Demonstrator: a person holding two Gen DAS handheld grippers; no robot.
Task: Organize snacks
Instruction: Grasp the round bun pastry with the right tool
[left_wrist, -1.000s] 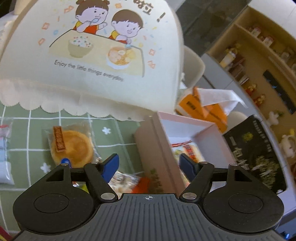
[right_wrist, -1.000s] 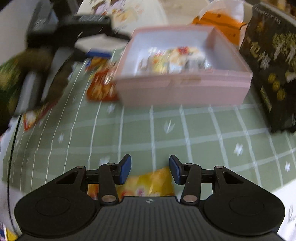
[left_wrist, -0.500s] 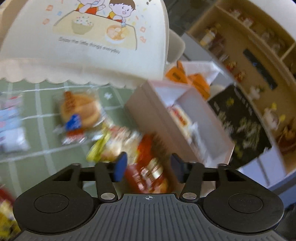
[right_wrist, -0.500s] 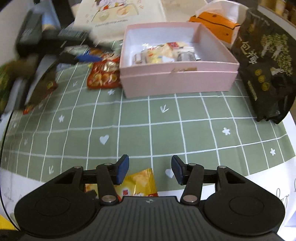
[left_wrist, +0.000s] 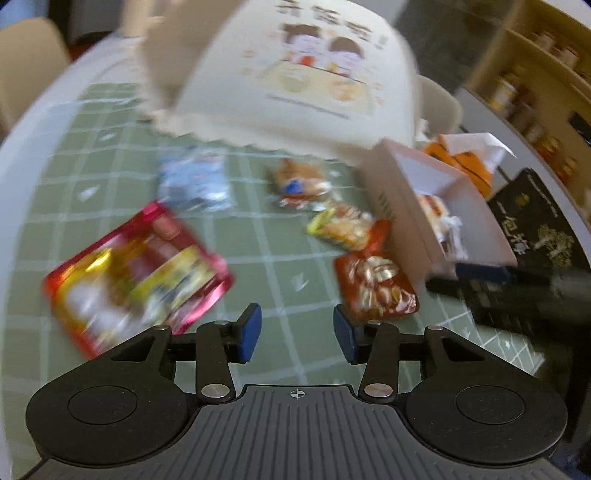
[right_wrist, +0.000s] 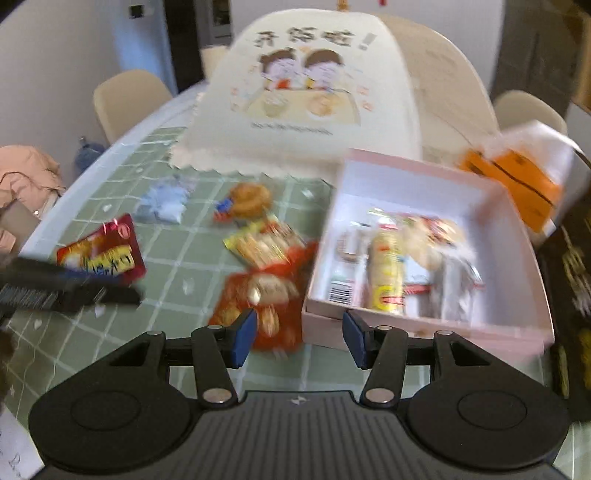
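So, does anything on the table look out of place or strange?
Yes. Several snack packets lie scattered on the green mat outside the pink box: an orange-red packet touching its wall, a yellow one, a red one, a bun. Nothing looks spilled or torn.

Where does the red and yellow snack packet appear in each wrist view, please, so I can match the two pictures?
Left wrist view: the red and yellow snack packet lies lower left on the green checked mat, just left of the fingers.
Right wrist view: the same packet sits at mid left, behind the other hand-held gripper's dark body.
Shared landmark: the pink box, on the right in both views.
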